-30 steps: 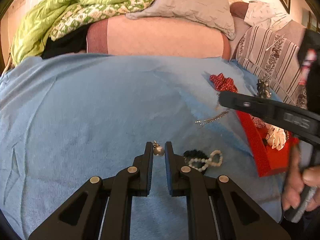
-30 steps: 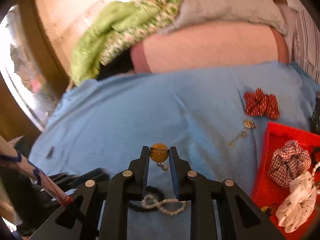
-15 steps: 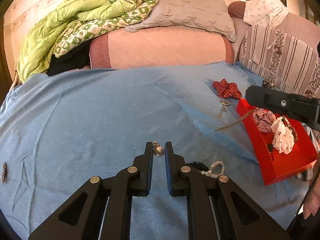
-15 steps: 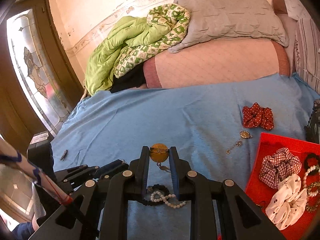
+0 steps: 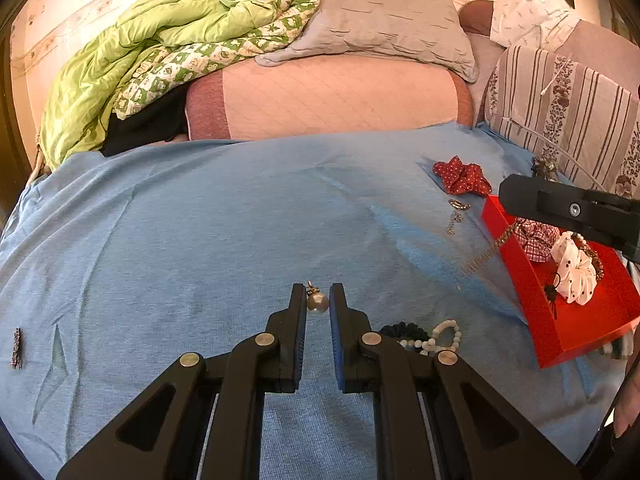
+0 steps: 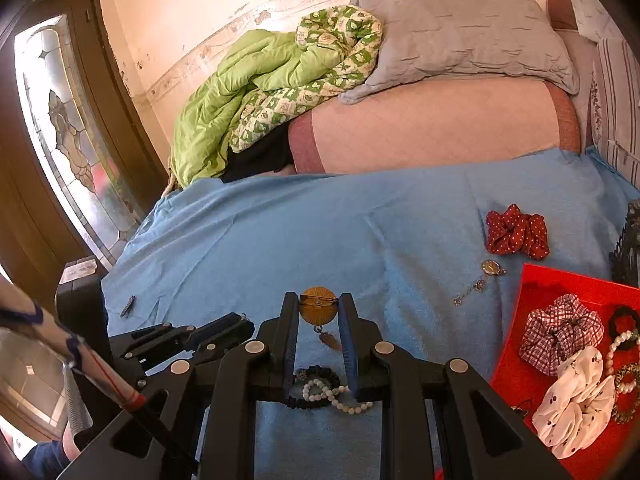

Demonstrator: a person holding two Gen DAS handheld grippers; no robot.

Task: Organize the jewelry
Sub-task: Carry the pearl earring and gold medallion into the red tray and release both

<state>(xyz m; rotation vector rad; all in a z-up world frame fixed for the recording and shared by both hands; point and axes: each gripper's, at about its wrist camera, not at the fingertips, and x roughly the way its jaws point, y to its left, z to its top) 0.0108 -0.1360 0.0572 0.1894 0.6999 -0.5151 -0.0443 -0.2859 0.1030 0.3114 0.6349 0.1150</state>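
Carrying pieces above the blue bedsheet [image 5: 200, 220]: the left gripper [image 5: 318, 304] is pinching a pearl earring [image 5: 317, 302], the right gripper [image 6: 319, 312] a gold disc earring [image 6: 318, 310]. Scrunchies are sitting in the red tray [image 6: 516, 368] at the sheet's right edge; the bead bracelet [image 6: 336, 396], pendant chain [image 6: 480, 282] and red scrunchie [image 6: 516, 234] are waiting.

The sheet [image 5: 200, 240] is plain light blue. On it, beside the bright red tray [image 6: 520, 352], lies a dark red scrunchie [image 6: 516, 234] with white dots. Inside the tray sit a red-and-white checked scrunchie [image 6: 560, 332] and a white one [image 6: 576, 412] with dark specks. Behind the tray, a lime green quilt [image 6: 240, 100] has a green-and-cream printed side, next to a grey pillow [image 6: 460, 28].
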